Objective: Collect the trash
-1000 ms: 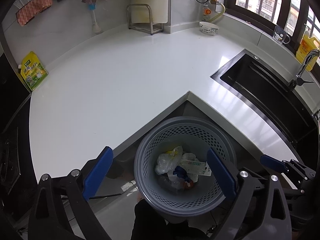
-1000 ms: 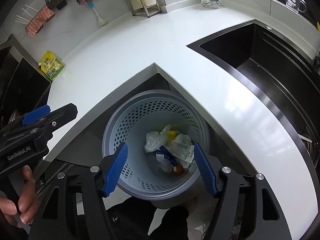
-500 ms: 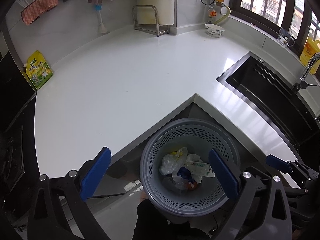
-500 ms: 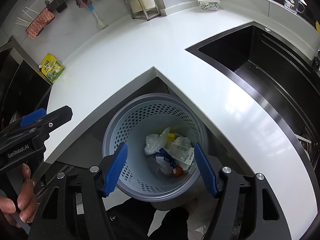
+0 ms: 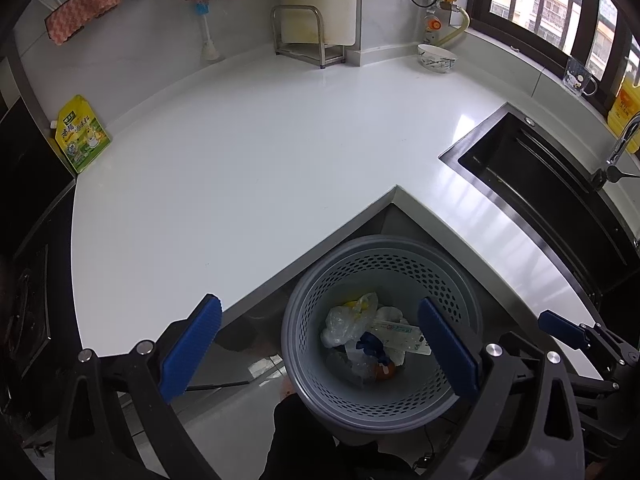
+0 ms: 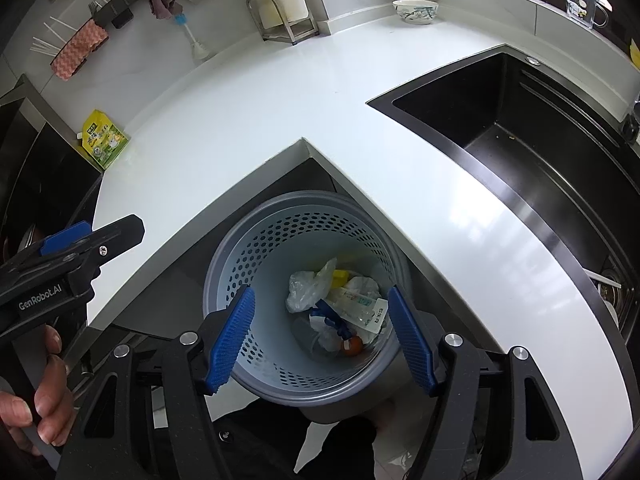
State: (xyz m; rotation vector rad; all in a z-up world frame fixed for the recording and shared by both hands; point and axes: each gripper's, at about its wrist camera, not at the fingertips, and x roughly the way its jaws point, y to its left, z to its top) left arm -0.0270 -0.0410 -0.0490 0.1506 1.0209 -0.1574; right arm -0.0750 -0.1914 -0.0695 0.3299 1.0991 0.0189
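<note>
Above the trash basket (image 5: 384, 412), in the left wrist view, the left gripper (image 5: 320, 344) tilts steeply downward with its blue-padded jaws spread wide and nothing between them; one pad hangs over the edge of the white counter (image 5: 260, 160) beside the basket, the other over the basket's far rim. The basket stands upright below the counter's inner corner, mouth up, and holds the trash (image 5: 372, 336): a crumpled clear bag, a yellow scrap, white wrappers, a blue piece and something small and orange-red at the bottom. The right gripper's (image 5: 576, 332) tip shows just beyond the basket, toward the black sink (image 5: 532, 184). From the right wrist view, the right gripper (image 6: 320, 336) also points steeply down over the basket (image 6: 256, 248), jaws apart and empty, both pads framing the basket's near rim. The same trash (image 6: 340, 304) lies heaped on the bottom. Beside the basket, away from the sink (image 6: 520, 128), a hand (image 6: 36, 392) grips the left gripper's handle.
</note>
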